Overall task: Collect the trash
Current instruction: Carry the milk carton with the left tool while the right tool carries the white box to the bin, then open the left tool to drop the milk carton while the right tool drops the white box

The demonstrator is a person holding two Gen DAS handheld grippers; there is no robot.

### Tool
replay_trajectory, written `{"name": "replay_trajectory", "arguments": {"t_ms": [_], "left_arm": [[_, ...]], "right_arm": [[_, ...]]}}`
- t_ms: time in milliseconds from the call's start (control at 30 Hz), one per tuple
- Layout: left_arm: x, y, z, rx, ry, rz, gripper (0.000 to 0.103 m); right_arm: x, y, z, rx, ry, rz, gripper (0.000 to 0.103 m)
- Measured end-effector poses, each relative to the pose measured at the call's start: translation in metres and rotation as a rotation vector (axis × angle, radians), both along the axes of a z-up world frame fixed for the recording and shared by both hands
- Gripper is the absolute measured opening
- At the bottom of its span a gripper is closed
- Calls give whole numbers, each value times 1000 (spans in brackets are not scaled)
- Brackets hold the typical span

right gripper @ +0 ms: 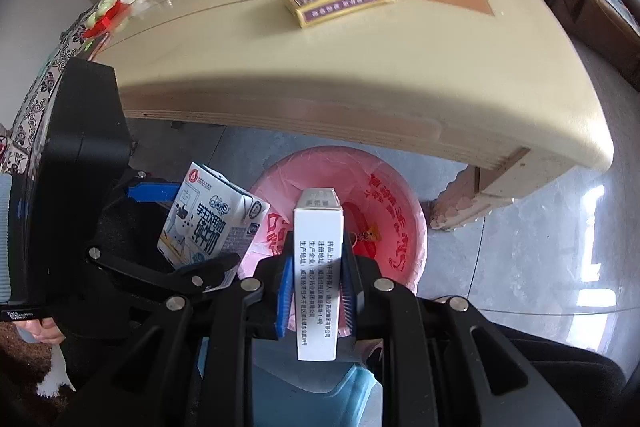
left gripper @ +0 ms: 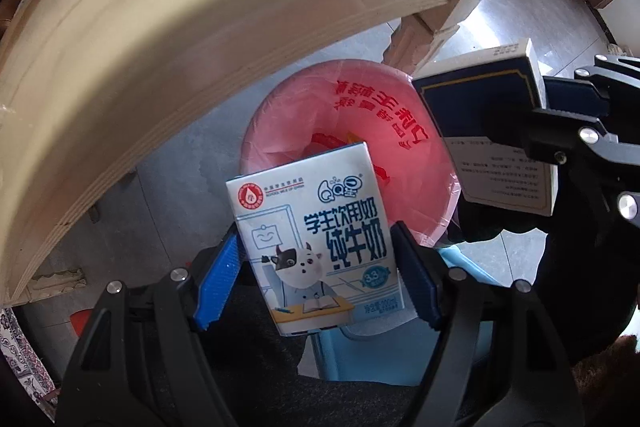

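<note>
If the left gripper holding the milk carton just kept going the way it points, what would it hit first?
Probably the pink plastic bag lining the round bin: the left gripper, clamped on the white-and-blue milk carton, points down into its open mouth. Depth is unclear.

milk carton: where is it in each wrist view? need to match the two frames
Left wrist: milk carton low centre, clamped in the left gripper.
Right wrist: milk carton left of centre, tilted, beside the white box.
Shared landmark: pink-lined bin beyond it.
</note>
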State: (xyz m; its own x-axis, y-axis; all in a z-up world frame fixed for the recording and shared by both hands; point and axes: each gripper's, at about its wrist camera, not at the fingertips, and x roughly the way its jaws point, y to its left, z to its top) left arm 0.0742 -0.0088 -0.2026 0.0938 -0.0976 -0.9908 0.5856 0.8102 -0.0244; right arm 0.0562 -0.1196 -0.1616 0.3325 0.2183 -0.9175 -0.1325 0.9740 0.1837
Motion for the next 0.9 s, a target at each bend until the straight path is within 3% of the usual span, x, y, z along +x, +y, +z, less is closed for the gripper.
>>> {"name": "replay_trajectory", "arguments": {"t_ms": [433, 633, 733, 833, 900], "left_arm": [[16, -12, -67, -22, 149, 4, 72], [19, -16, -82, 36, 161, 2, 73], [19, -16, -84, 39, 180, 0, 73], [21, -15, -86, 52, 174, 3, 77], [23, -13, -87, 55, 170, 10, 79]], "right_arm": [[23, -21, -88, 9, 111, -100, 21], [34, -26, -107, 19, 146, -105, 21], [36, -26, -110, 26, 151, -110, 26], [37, -26, -110, 8, 146, -113, 43], [37, -26, -110, 1, 142, -115, 45]]}}
